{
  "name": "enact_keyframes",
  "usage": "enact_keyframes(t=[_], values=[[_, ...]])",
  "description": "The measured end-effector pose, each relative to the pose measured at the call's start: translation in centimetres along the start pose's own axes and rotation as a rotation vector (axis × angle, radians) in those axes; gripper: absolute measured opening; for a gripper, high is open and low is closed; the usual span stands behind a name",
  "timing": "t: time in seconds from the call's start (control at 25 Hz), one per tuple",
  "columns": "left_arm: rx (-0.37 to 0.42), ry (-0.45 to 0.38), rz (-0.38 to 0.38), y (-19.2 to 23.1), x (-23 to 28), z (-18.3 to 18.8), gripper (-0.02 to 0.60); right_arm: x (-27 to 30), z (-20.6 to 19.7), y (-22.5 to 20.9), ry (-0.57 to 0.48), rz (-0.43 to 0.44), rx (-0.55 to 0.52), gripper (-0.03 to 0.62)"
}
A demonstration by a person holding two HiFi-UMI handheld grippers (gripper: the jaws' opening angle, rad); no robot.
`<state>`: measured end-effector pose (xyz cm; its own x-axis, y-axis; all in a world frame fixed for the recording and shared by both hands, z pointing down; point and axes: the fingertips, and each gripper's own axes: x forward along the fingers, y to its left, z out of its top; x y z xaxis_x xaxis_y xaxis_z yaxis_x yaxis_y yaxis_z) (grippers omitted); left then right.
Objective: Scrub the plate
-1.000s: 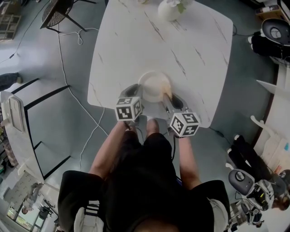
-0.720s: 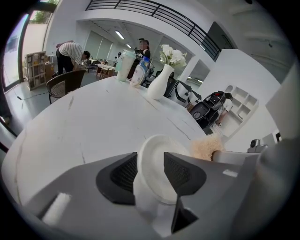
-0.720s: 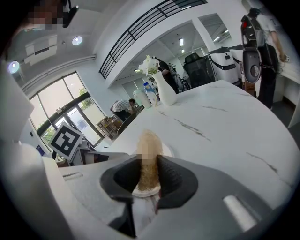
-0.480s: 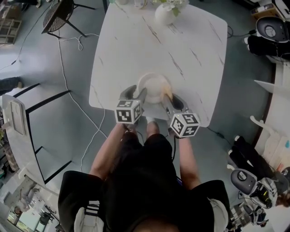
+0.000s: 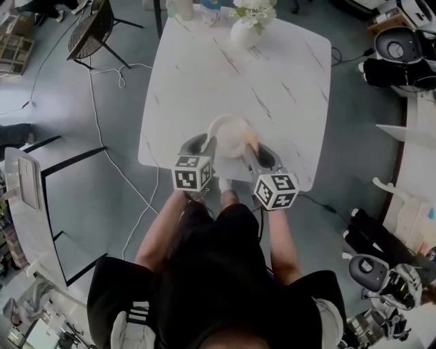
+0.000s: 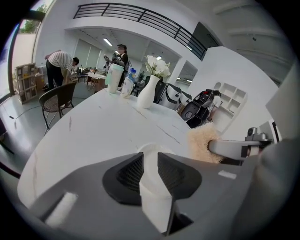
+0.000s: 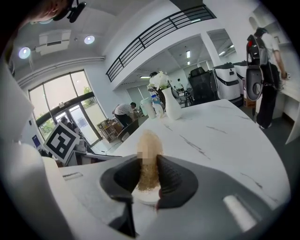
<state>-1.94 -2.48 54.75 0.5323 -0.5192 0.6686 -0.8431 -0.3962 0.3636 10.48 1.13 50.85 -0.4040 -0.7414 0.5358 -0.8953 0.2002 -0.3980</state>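
A white plate (image 5: 228, 133) is over the near edge of the white marble table (image 5: 204, 75). My left gripper (image 5: 212, 143) has just been closing, and its pads now press on the plate's rim (image 6: 152, 187). My right gripper (image 5: 251, 146) is shut on a tan scrubbing sponge (image 7: 149, 150) that sits over the plate's right side (image 7: 143, 196). From the left gripper view the sponge (image 6: 201, 143) shows to the right, at the tip of the right gripper's jaws. The plate's underside is hidden.
A white vase with flowers (image 5: 245, 31) and bottles (image 5: 182, 8) stand at the table's far edge. A dark chair (image 5: 92, 31) and a cable (image 5: 102, 129) are on the floor to the left. Machines and people are beyond the table.
Both grippers, with the plate and the sponge, have risen a little above the table's near edge. The sponge stays at the plate's right side.
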Motion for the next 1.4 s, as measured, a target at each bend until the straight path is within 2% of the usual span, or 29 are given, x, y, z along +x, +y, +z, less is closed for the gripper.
enact_keyframes(t=[0.08, 0.2, 0.48, 0.8, 1.2, 1.4], values=[[0.017, -0.021, 0.003, -0.1, -0.9, 0.8, 0.075, -0.5, 0.8, 0.6, -0.019, -0.012, -0.030, 0.092], [0.036, -0.040, 0.000, -0.3, -2.2, 1.6, 0.067, -1.5, 1.8, 1.6, -0.041, -0.033, -0.070, 0.092], [0.095, -0.073, 0.002, -0.5, -5.1, 3.3, 0.006, -3.2, 4.2, 4.0, -0.106, -0.080, -0.154, 0.092], [0.199, -0.145, -0.019, -1.5, -9.6, 6.1, 0.006, -6.2, 7.5, 7.2, -0.209, -0.132, -0.225, 0.092], [0.329, -0.276, -0.092, -4.3, -15.6, 9.6, 0.006, -11.1, 10.0, 11.4, -0.346, -0.204, -0.302, 0.092], [0.368, -0.324, -0.126, -5.5, -18.0, 10.4, 0.006, -13.7, 10.8, 12.8, -0.412, -0.223, -0.318, 0.092]])
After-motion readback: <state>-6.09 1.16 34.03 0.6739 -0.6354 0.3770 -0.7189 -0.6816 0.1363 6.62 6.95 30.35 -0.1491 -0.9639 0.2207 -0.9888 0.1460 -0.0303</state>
